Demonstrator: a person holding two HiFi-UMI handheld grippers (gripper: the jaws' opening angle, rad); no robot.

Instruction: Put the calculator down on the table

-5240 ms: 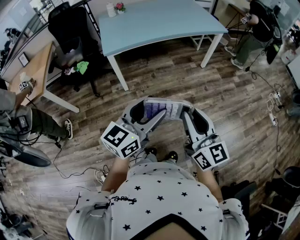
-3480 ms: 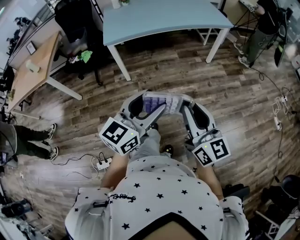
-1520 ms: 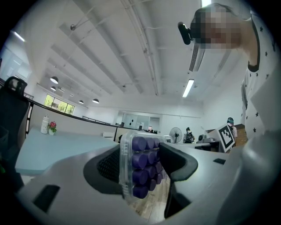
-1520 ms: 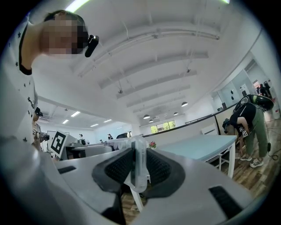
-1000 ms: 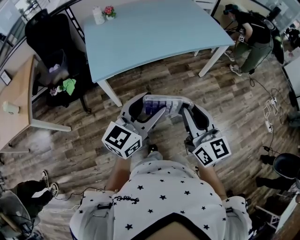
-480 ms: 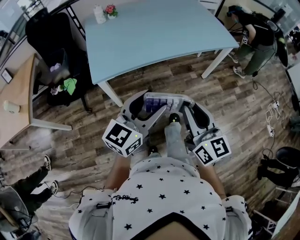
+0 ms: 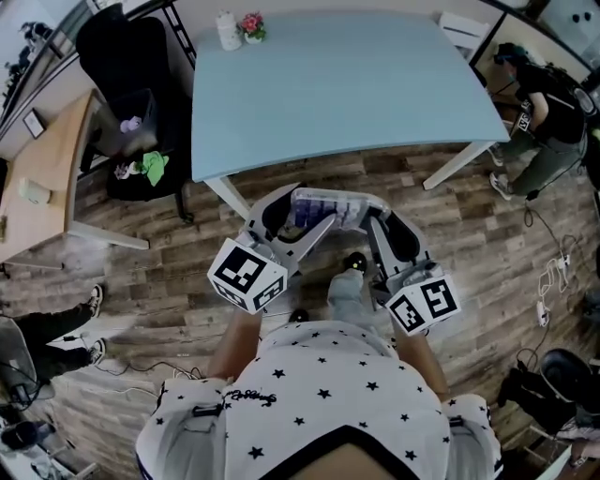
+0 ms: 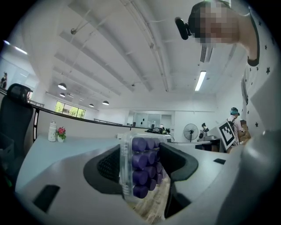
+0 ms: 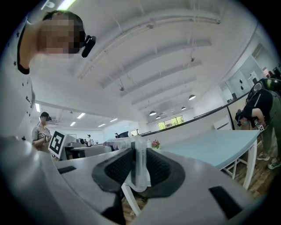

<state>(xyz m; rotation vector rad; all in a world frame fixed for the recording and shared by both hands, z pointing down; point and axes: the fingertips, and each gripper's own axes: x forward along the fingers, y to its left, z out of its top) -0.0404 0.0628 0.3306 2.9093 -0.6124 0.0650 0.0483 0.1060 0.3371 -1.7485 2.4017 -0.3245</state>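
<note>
The calculator [image 7: 330, 207], clear-cased with rows of purple keys, hangs level between both grippers over the wood floor, just short of the light blue table [image 7: 347, 84]. My left gripper [image 7: 302, 215] is shut on its left end; in the left gripper view the calculator [image 8: 139, 167] stands on edge between the black pads [image 8: 106, 167], keys facing right. My right gripper [image 7: 375, 216] is shut on the other end. In the right gripper view, only the calculator's thin clear edge [image 9: 140, 169] shows between the pads [image 9: 159, 169]. The table top [image 9: 210, 147] lies ahead at about jaw height.
A white bottle [image 7: 228, 30] and a small flower pot [image 7: 251, 23] stand at the table's far left corner. A black chair [image 7: 127, 56] and a wooden desk [image 7: 47, 169] are to the left. A person [image 7: 544, 103] stands at the right, near a table leg [image 7: 455, 167].
The blue table has drawn closer and now lies just beyond the calculator. Both grippers keep the same hold on the calculator. The bystander at the right has slid toward the frame's edge.
</note>
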